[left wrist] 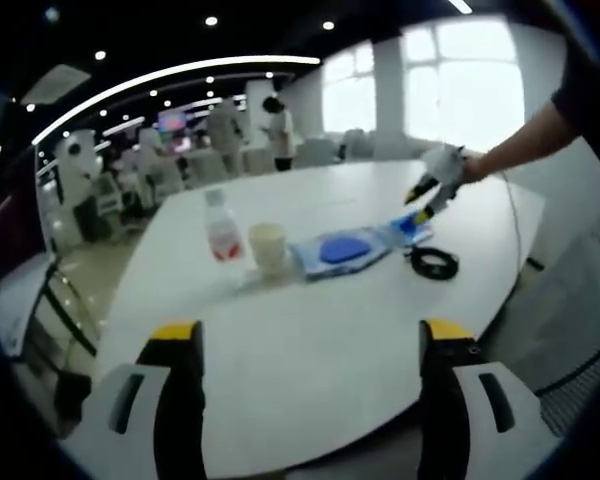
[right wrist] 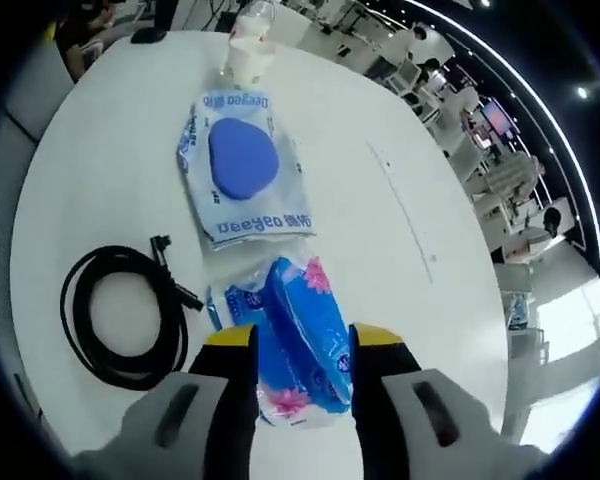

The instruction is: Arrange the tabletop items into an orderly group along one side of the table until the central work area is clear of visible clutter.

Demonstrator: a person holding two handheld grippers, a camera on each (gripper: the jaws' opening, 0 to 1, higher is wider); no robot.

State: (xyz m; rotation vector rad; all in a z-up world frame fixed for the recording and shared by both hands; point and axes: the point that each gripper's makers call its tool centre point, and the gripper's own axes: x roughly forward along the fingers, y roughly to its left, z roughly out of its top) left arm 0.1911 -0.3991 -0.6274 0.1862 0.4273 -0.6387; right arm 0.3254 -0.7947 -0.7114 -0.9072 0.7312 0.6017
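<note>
Left gripper (left wrist: 310,345) held well back from the table (left wrist: 310,330), jaws wide apart; right gripper (right wrist: 302,345) low over it — jaws straddling tissue pack (right wrist: 305,355), arm outstretched.

Blue floral tissue pack (right wrist: 302,345); black cable (right wrist: 120,312); white table (right wrist: 380,200).

Opposite ends (shared table (left wrist: 310,340))

White oval table (left wrist: 310,340), items clustered.
On it: clear plastic bottle (left wrist: 220,228), cream cup (left wrist: 267,248), blue-lidded wipes pack (right wrist: 244,165), blue floral tissue packet (right wrist: 298,345), coiled black cable (right wrist: 125,312).
</note>
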